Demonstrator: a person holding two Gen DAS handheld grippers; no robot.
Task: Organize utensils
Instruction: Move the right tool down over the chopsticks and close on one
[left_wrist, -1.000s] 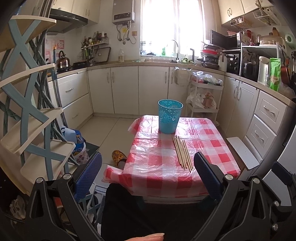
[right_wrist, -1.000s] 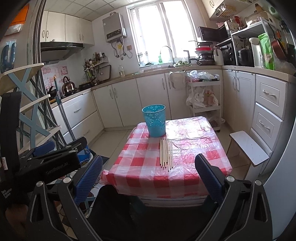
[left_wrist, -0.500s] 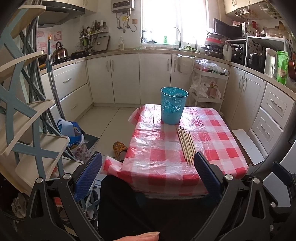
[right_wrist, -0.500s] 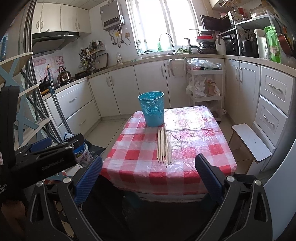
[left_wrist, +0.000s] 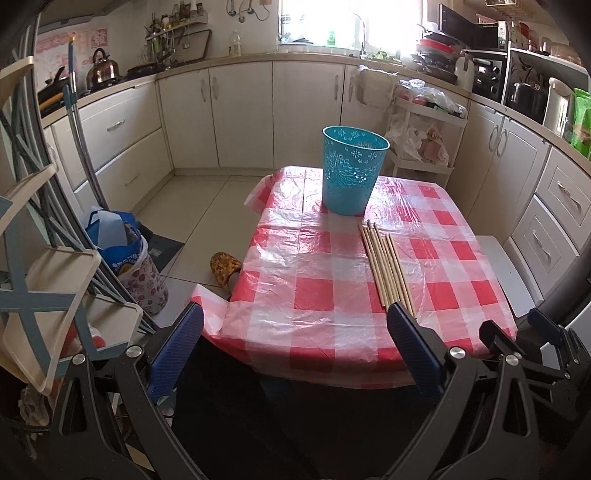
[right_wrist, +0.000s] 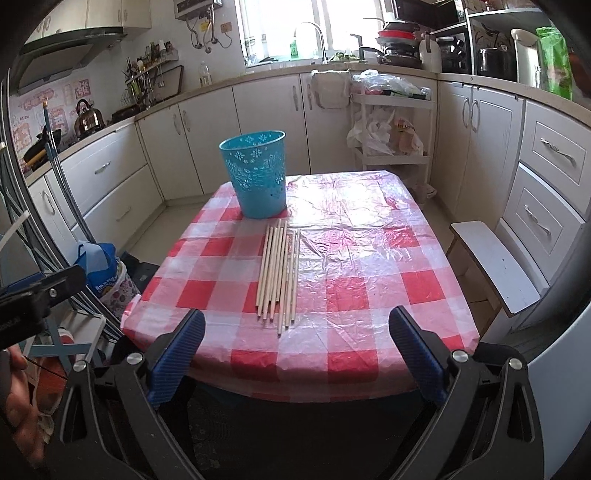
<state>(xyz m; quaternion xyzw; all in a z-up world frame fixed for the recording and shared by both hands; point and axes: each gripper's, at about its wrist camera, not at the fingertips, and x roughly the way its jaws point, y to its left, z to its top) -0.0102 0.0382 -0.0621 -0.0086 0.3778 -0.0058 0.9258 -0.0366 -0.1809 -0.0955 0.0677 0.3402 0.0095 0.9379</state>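
Observation:
Several wooden chopsticks (left_wrist: 386, 264) lie side by side on a table with a red-and-white checked cloth (left_wrist: 317, 291); they also show in the right wrist view (right_wrist: 279, 273). A perforated turquoise basket (left_wrist: 352, 170) stands upright just beyond their far ends, and shows in the right wrist view (right_wrist: 256, 173). My left gripper (left_wrist: 295, 332) is open and empty, short of the table's near edge. My right gripper (right_wrist: 295, 332) is open and empty, near the table's front edge with the chopstick tips between its fingers in view.
A folding rack (left_wrist: 40, 258) and a blue bag (left_wrist: 118, 240) stand on the floor at the left. A slipper (left_wrist: 223, 266) lies by the table. A white stool (right_wrist: 495, 262) stands at the right. Kitchen cabinets (left_wrist: 306, 114) ring the room.
Both grippers have moved forward and tilted down toward the table. The table, basket and chopsticks look larger and nearer. Nothing on the table has moved.

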